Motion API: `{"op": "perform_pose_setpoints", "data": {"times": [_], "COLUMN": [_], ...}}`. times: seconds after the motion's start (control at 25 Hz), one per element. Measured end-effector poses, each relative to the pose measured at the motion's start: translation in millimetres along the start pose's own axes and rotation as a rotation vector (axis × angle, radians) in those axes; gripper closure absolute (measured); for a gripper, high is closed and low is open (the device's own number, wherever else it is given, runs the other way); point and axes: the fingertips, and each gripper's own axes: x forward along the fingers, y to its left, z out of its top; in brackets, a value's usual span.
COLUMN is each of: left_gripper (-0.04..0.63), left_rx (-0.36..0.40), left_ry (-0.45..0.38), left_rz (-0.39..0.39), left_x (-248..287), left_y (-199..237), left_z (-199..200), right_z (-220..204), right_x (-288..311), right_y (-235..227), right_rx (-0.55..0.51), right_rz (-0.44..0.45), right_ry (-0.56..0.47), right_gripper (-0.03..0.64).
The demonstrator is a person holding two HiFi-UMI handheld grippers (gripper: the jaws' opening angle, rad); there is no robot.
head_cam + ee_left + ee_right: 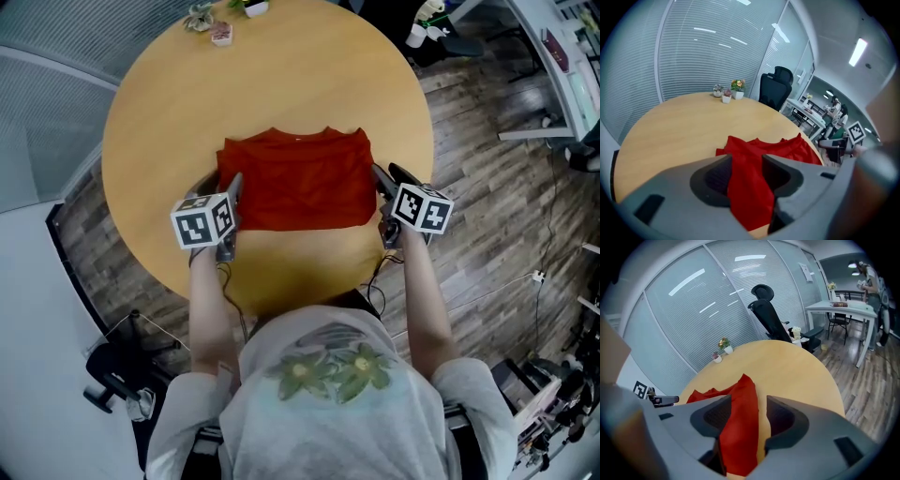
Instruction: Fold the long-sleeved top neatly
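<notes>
Top, red, long-sleeved, folded on surface, left hand-held gripper at its left edge, right hand-held gripper at its right, both with jaws apart, cloth loose between them

The person wears a pale grey short-sleeved T-shirt, and across it runs a print of green leaves with two yellow-centred flowers. The left tongs and the right tongs are matt grey plastic with broad, rounded jaws, each hollowed by a dark, finely ribbed pad. Each also carries a white cube with black square markers on its faces, and thin dark cables trail from the handles.
</notes>
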Motion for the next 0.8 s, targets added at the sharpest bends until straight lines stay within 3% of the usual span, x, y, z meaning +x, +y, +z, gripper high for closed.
{"op": "perform_pose_setpoints", "data": {"times": [0.44, 0.8], "left_gripper": [0.416, 0.416], "left_rx": [0.052, 0.077], "left_ry": [-0.013, 0.005], "left_rz": [-0.013, -0.031], "left_x": [-32, -44], "left_y": [-22, -39], "left_z": [-29, -49], "right_z": [-72, -73], "right_x": [-25, 9], "right_y": [-1, -13], "right_rx": [0.111, 0.112], "right_rz": [0.013, 0.068], "right_ry": [0.087, 0.077], "right_gripper": [0.390, 0.390]}}
